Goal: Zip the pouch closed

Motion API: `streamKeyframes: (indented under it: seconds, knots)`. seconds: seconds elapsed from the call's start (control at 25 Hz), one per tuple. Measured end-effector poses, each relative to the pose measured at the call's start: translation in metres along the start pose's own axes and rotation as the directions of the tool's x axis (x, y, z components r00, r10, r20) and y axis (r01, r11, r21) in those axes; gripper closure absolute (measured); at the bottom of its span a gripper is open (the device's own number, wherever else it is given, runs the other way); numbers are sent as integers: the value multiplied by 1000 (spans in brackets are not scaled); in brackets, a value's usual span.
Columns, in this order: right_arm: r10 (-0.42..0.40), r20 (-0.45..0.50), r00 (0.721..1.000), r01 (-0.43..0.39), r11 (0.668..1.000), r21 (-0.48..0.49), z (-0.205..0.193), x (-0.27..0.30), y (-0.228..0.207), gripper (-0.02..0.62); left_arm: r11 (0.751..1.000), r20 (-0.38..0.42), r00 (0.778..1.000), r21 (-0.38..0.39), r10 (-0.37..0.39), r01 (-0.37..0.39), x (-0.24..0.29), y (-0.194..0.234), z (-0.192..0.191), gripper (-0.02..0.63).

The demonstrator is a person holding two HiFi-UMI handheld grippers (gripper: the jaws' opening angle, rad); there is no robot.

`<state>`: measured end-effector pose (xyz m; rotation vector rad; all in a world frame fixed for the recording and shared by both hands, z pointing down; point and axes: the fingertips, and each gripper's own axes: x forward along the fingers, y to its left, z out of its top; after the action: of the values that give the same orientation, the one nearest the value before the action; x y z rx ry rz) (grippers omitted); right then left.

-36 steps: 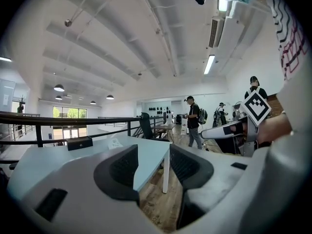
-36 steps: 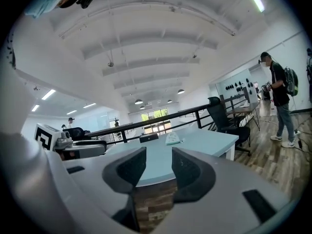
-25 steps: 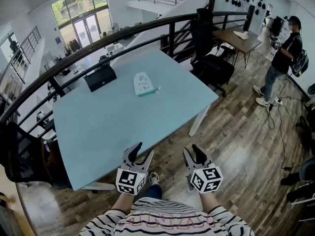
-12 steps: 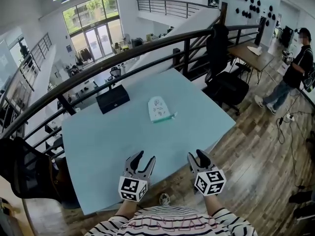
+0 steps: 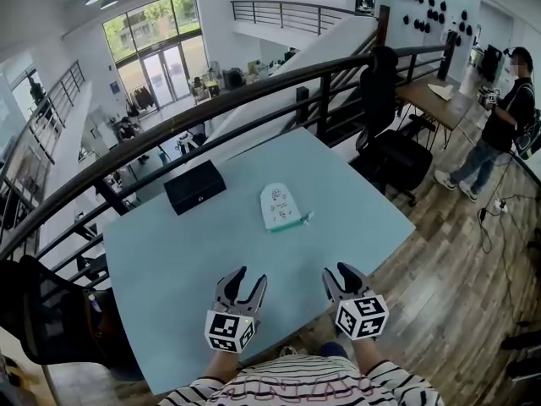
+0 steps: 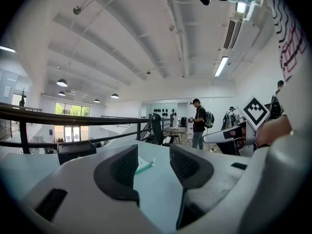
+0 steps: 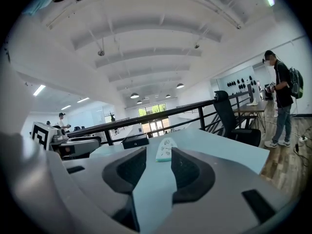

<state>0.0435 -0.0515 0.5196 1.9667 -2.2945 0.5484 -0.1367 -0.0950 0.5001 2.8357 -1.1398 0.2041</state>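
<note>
A small white pouch (image 5: 278, 206) with a teal edge and printed figures lies flat near the middle of the pale blue table (image 5: 177, 260). It also shows far off between the jaws in the right gripper view, pouch (image 7: 165, 150), and as a thin teal sliver in the left gripper view, pouch (image 6: 144, 166). My left gripper (image 5: 249, 280) hovers over the table's near edge, open and empty. My right gripper (image 5: 338, 274) is beside it at the same edge, open and empty. Both sit well short of the pouch.
A black box (image 5: 195, 186) sits at the table's far left. A dark railing (image 5: 254, 87) runs behind the table. Black office chairs (image 5: 393, 146) stand at the right, and a person (image 5: 500, 112) stands on the wooden floor beyond.
Both grippers and the view have advanced toward the table; the grippers, formerly over the floor before it, now reach its near edge. The jaws stay as wide as before.
</note>
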Motion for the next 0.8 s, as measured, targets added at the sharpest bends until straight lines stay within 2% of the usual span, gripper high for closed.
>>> streamKeyframes:
  seconds: [0.32, 0.52, 0.8]
  knots:
    - [72, -32, 997, -72, 997, -13, 11, 65, -19, 437, 995, -24, 995, -24, 100, -100, 26, 33, -9, 423]
    - [144, -64, 988, -147, 988, -51, 27, 107, -43, 437, 979, -37, 979, -35, 202, -203, 51, 46, -5, 424]
    - [219, -131, 967, -233, 967, -106, 41, 161, -75, 439, 950, -53, 951, -52, 305, -308, 86, 56, 1, 423]
